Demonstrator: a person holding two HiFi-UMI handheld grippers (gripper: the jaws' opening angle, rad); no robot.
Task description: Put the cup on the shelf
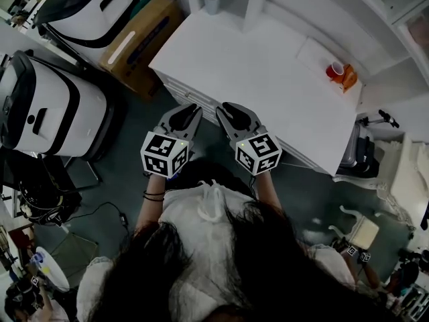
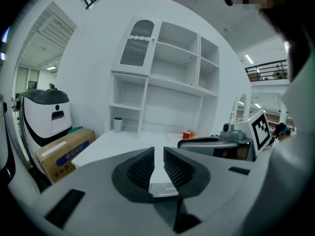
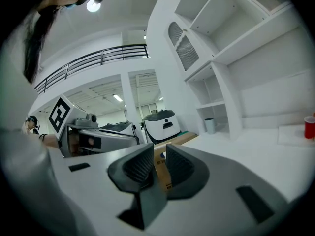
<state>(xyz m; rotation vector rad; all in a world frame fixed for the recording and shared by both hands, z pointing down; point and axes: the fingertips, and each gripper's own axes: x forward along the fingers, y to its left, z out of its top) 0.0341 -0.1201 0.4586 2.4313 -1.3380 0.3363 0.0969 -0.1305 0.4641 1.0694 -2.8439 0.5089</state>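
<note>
A red cup (image 1: 334, 70) stands near the far right of the white table (image 1: 268, 79); it also shows small in the left gripper view (image 2: 187, 134) and at the edge of the right gripper view (image 3: 309, 127). The white shelf unit (image 2: 172, 82) rises behind the table, with a grey cup (image 1: 212, 1) in its low left bay. My left gripper (image 1: 194, 109) and right gripper (image 1: 226, 107) hover side by side at the table's near edge, far from the red cup. Each pair of jaws shows only a slim gap, with nothing between them (image 2: 157, 151) (image 3: 158, 149).
Two white machines with black bands (image 1: 53, 106) (image 1: 87, 5) and a cardboard box (image 1: 137, 42) stand on the floor to the left. An orange item (image 1: 350, 78) lies beside the red cup, a flat white sheet (image 1: 315, 56) next to it. A cart (image 1: 355, 146) stands to the right.
</note>
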